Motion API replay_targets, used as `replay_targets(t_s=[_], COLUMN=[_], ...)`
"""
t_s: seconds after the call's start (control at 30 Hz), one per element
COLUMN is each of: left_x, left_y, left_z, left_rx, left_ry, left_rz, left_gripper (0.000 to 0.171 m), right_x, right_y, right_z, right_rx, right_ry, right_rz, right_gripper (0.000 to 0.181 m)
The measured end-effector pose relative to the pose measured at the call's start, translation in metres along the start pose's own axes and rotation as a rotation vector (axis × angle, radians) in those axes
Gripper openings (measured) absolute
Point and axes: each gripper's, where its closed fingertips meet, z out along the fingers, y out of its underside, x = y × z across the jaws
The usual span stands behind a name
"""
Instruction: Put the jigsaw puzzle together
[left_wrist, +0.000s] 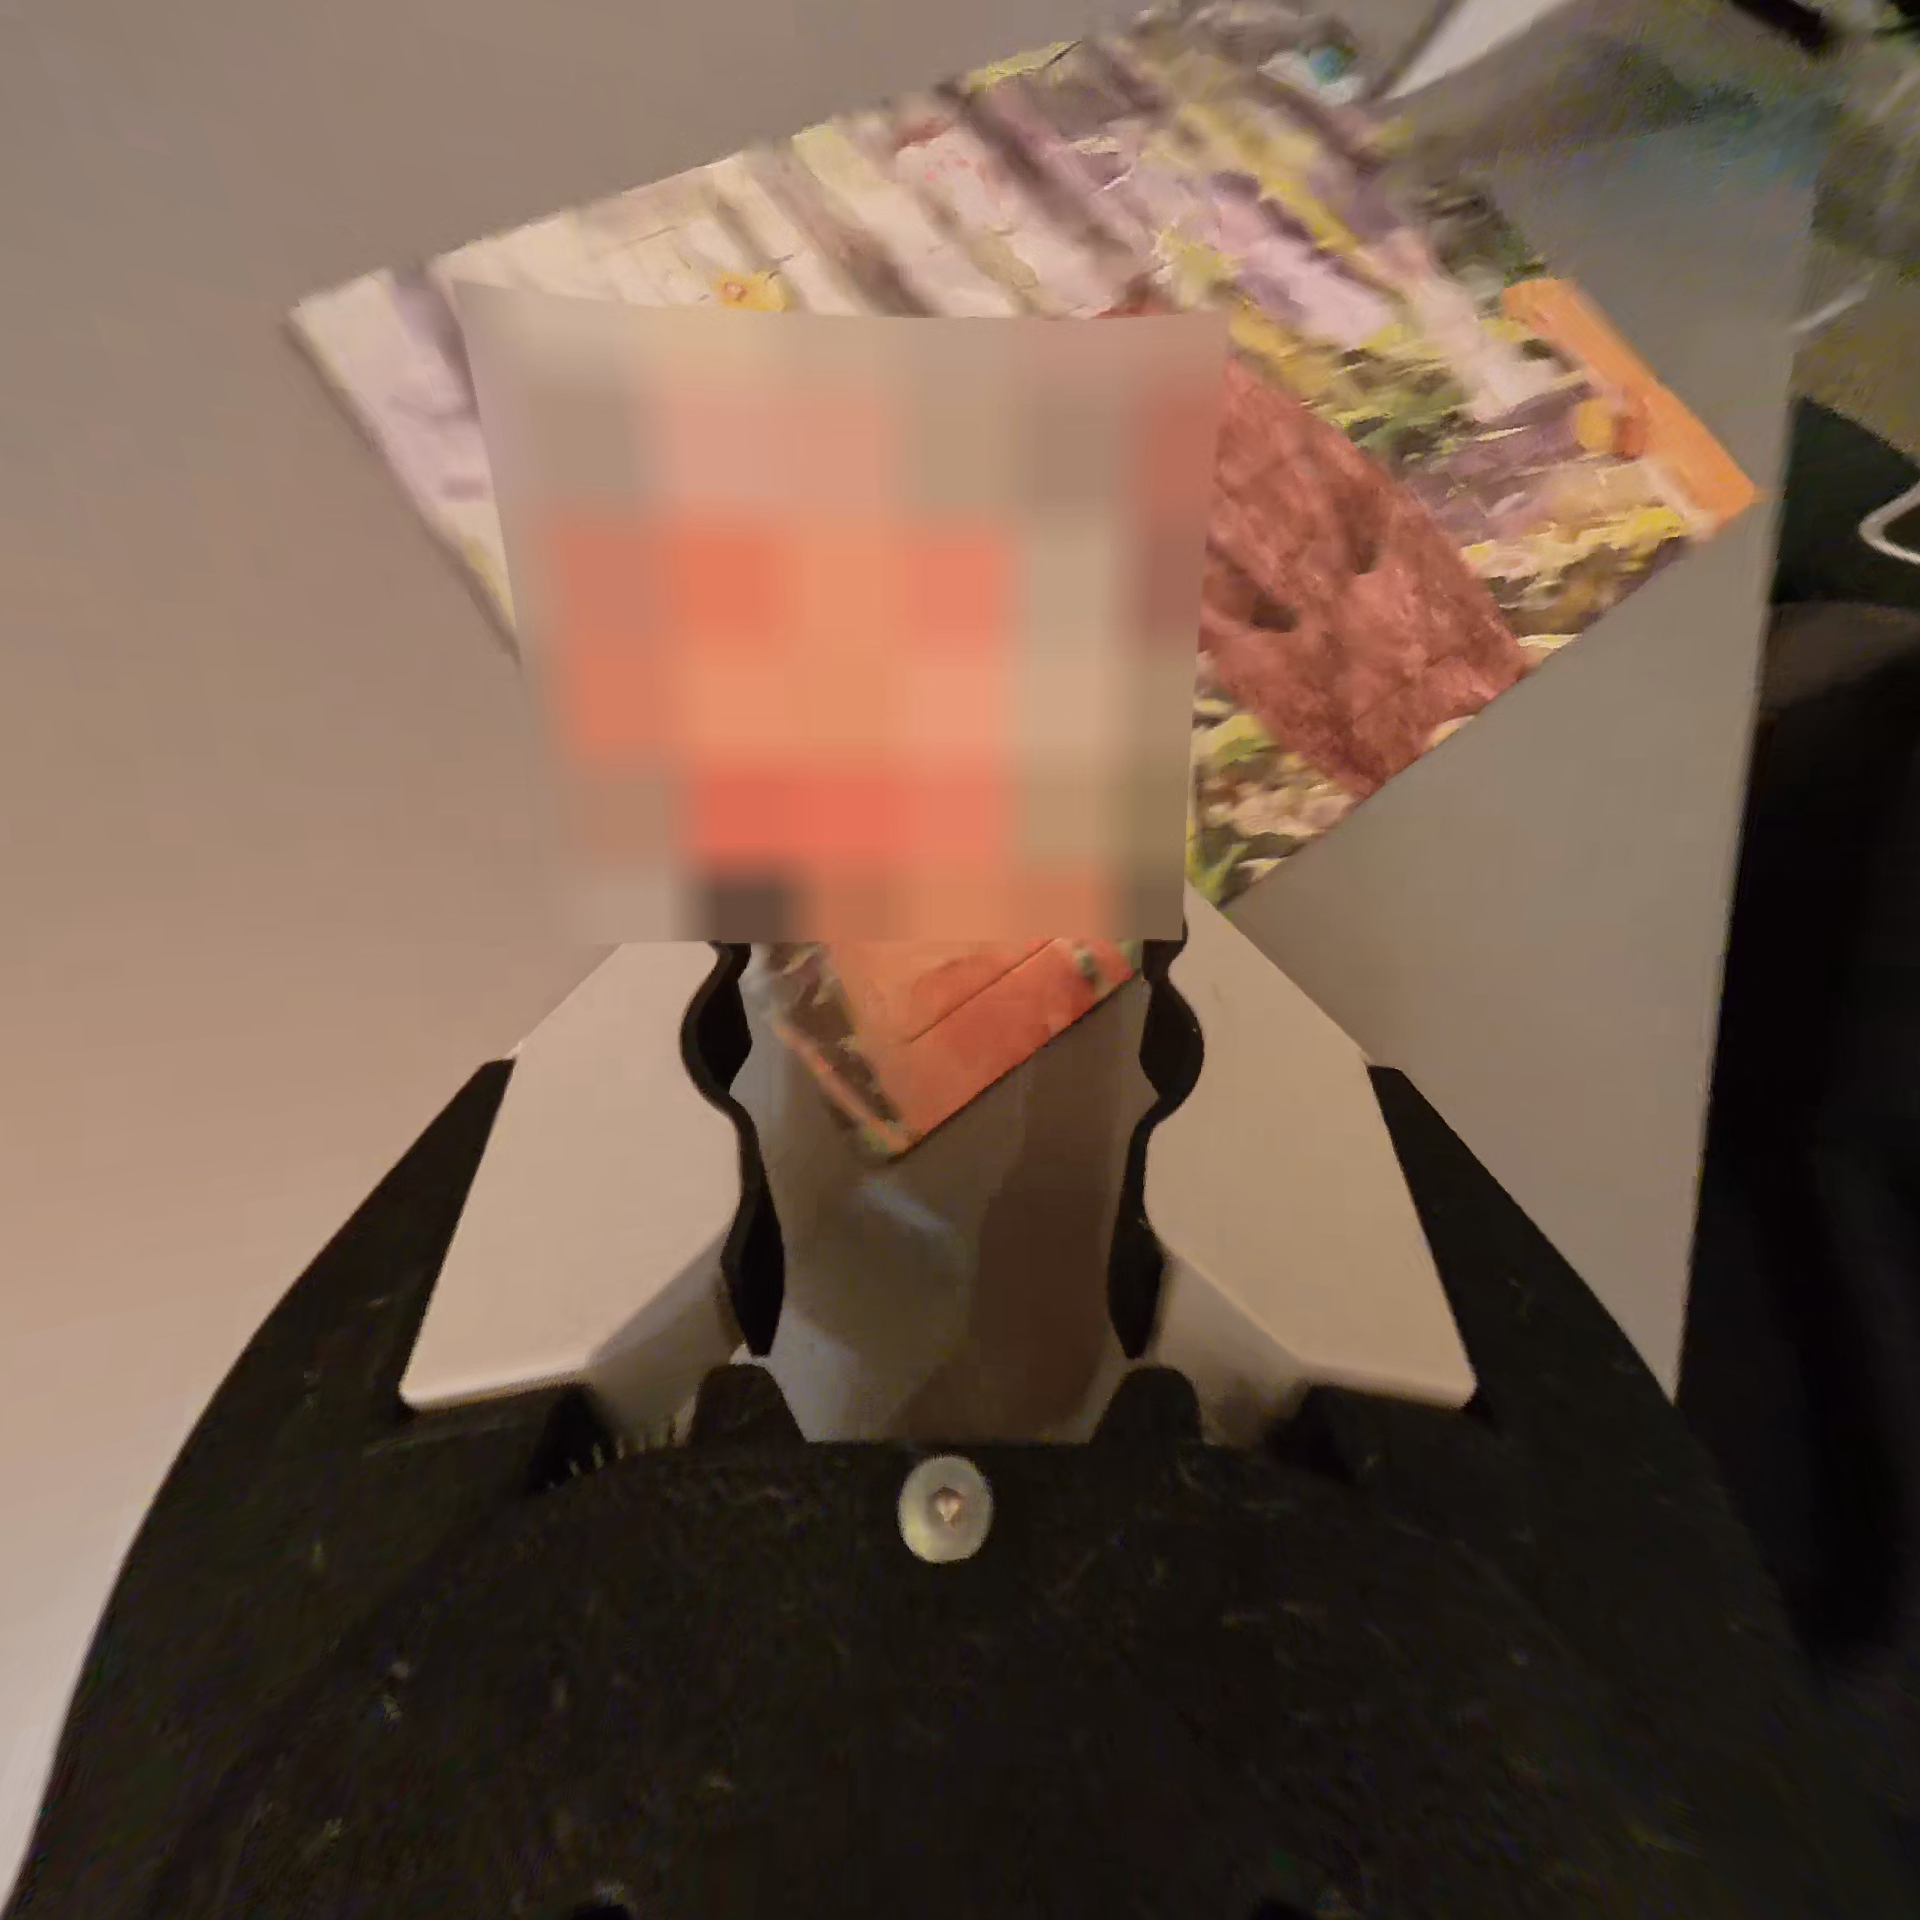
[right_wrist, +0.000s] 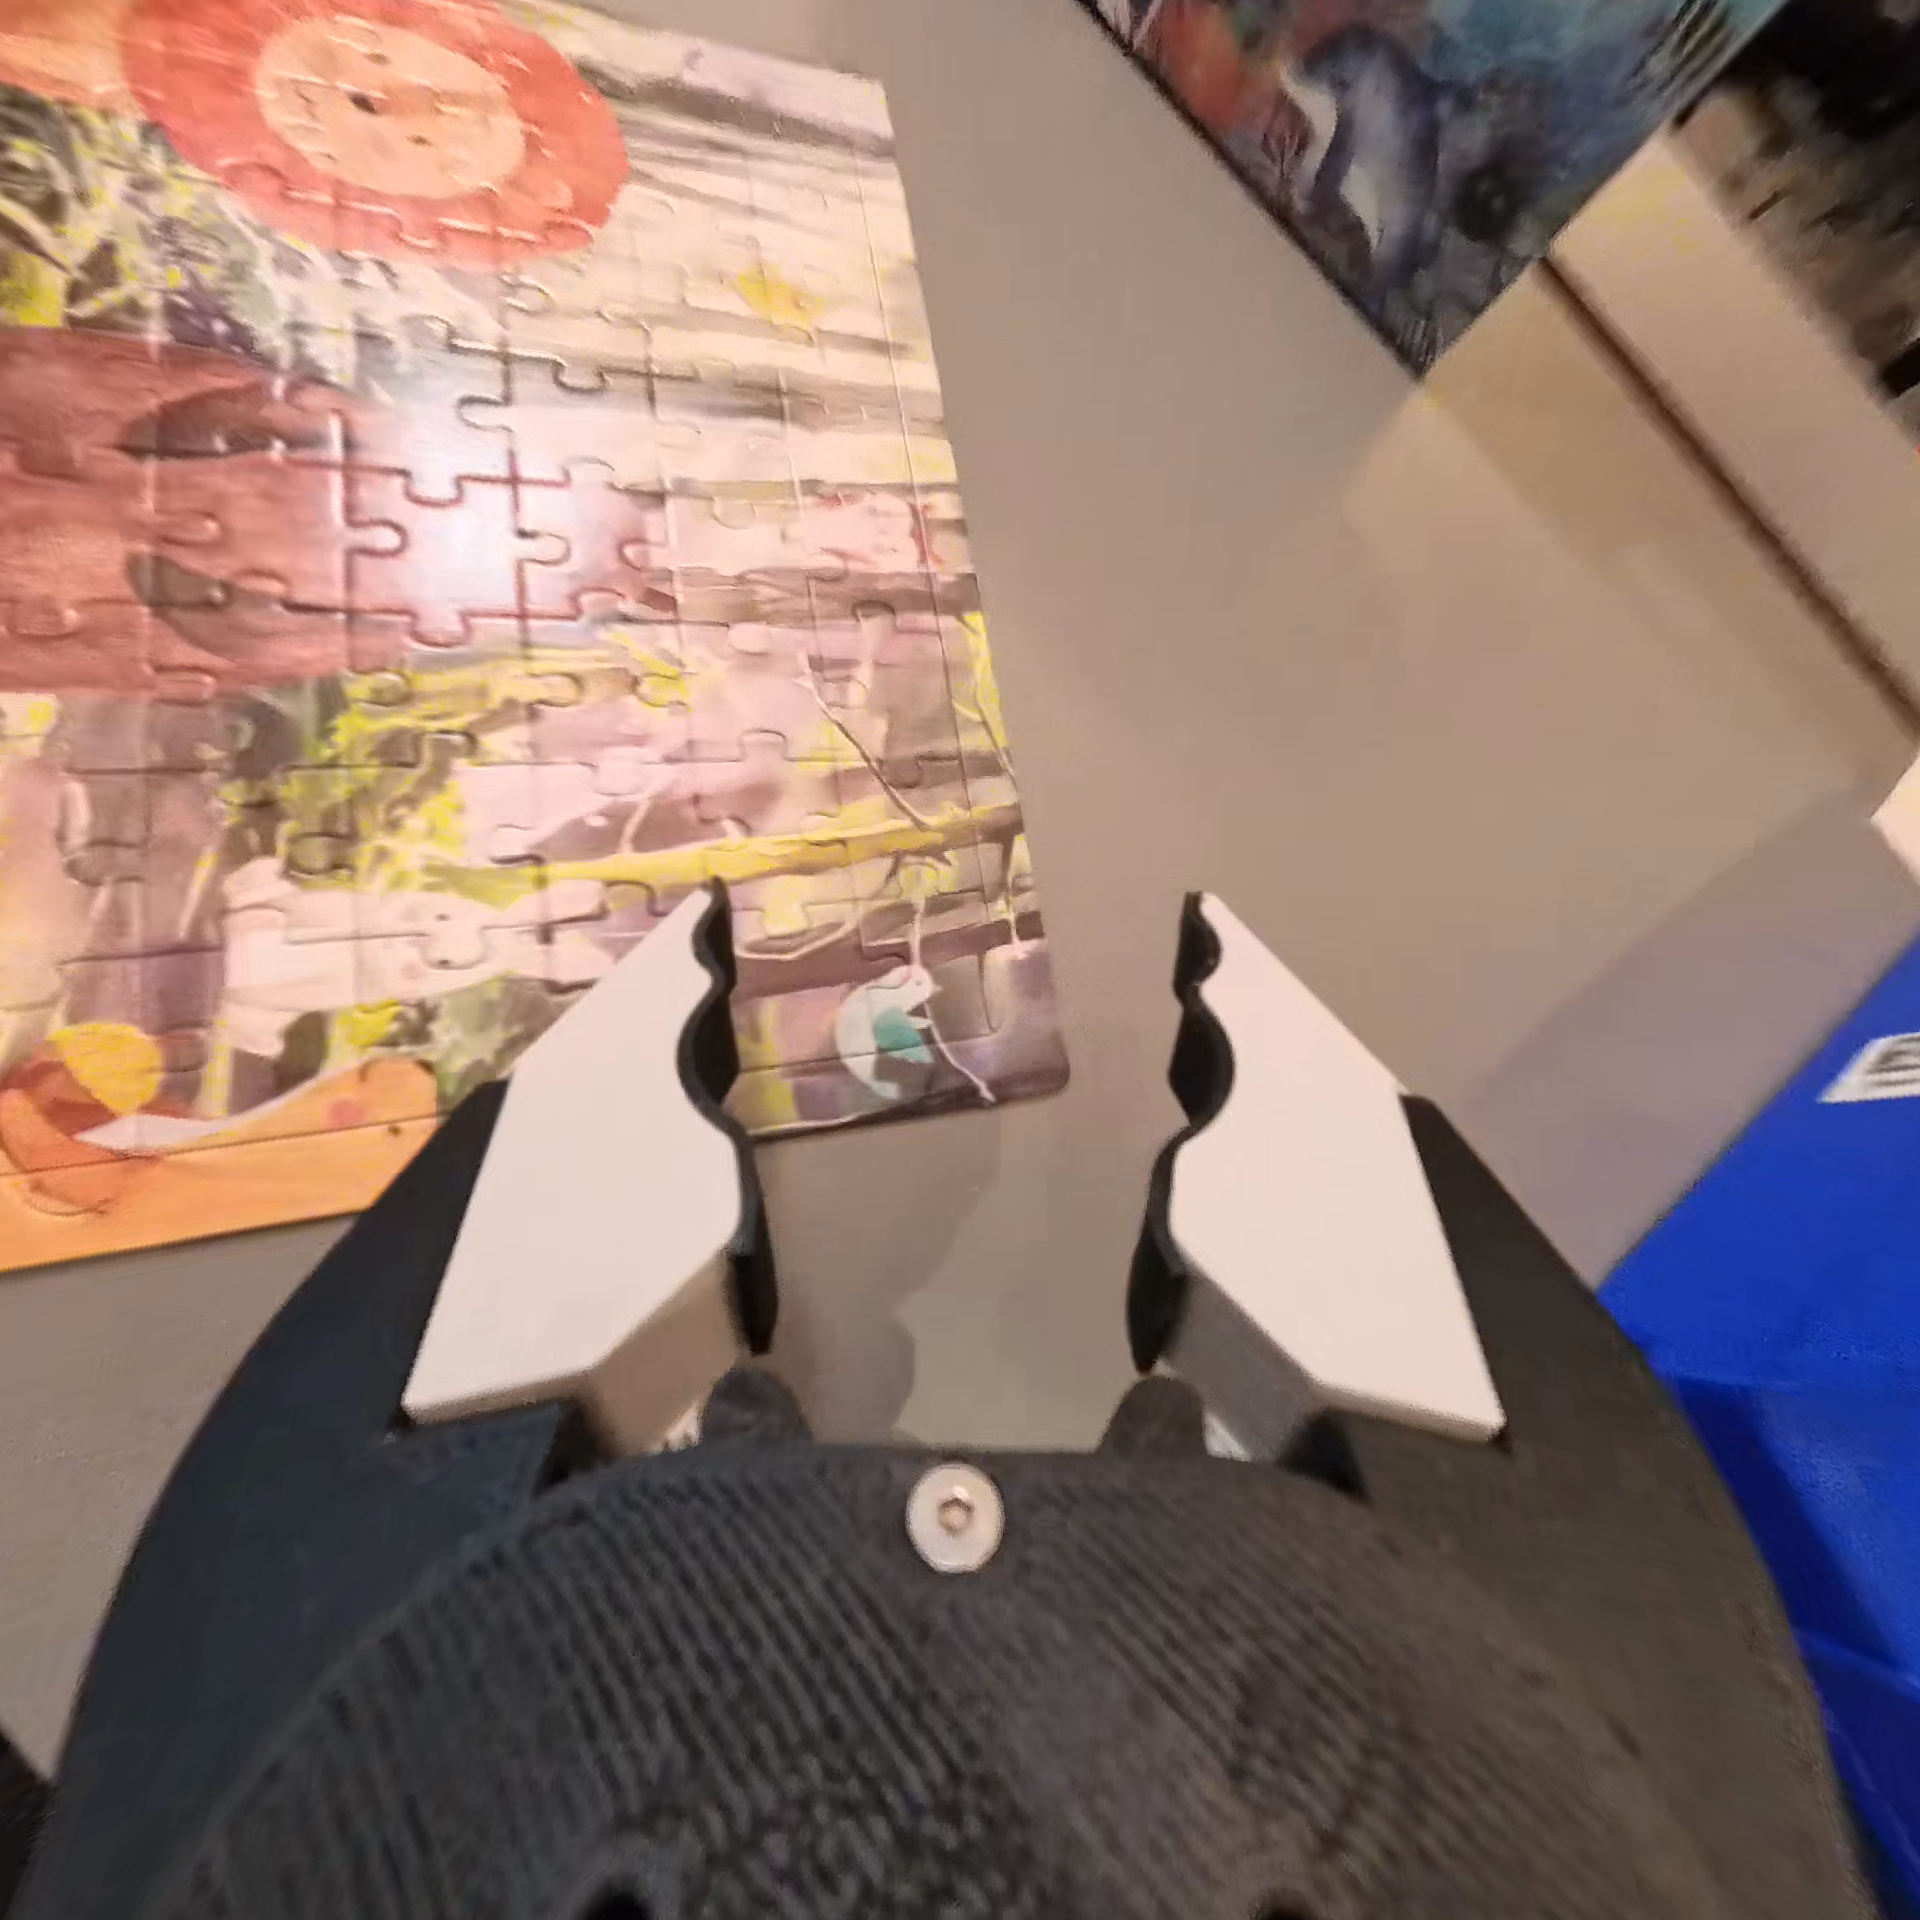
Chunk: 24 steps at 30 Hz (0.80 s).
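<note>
The colourful, flat rectangular cardboard jigsaw puzzle (right_wrist: 499, 623) is lying assembled on the grey tabletop (right_wrist: 1195, 623), its long axis running away from the right gripper (right_wrist: 951, 914), whose jaws are gaping empty beside its near corner. The left gripper (left_wrist: 940, 956) is spreading emptily over another corner.

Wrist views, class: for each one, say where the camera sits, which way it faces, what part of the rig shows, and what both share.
Left wrist view: behind the left gripper, facing forward over the grey table; its fingers are parted around a puzzle corner.
Right wrist view: behind the right gripper, facing down; open fingers, holding nothing, over the puzzle's edge.
Shared: the puzzle and table.
</note>
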Motion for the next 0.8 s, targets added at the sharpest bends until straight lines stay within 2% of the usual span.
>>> replay_targets(t_s=[0.1, 0.17, 0.23, 0.3, 0.37, 0.5, 0.8], left_x=[0.022, 0.020, 0.014, 0.011, 0.012, 0.018, 0.053], left_y=[-0.009, -0.003, 0.004, 0.005, 0.006, 0.014, 0.011], left_z=[0.001, -0.001, -0.005, -0.013, -0.020, -0.020, -0.004], left_rx=[0.031, 0.010, 0.003, 0.033, 0.056, 0.036, 0.045], left_ry=[0.005, -0.067, -0.114, -0.105, -0.088, -0.110, -0.024], left_rz=[0.074, 0.095, 0.073, 0.020, -0.023, -0.003, -0.020], left_gripper=[0.076, 0.077, 0.078, 0.080, 0.081, 0.085, 0.089], right_x=[-0.001, -0.007, -0.012, -0.019, -0.034, -0.080, -0.207], right_y=[0.015, 0.022, 0.026, 0.026, 0.029, 0.039, 0.034], right_z=[0.011, 0.013, 0.014, 0.009, -0.001, -0.034, -0.093], right_rx=[-0.037, -0.045, -0.045, -0.043, -0.073, -0.130, 0.009], right_ry=[-0.144, -0.213, -0.237, -0.251, -0.269, -0.316, -0.420], right_rz=[0.139, 0.204, 0.229, 0.239, 0.249, 0.252, 0.345], right_gripper=[0.089, 0.089, 0.088, 0.085, 0.089, 0.082, 0.056])
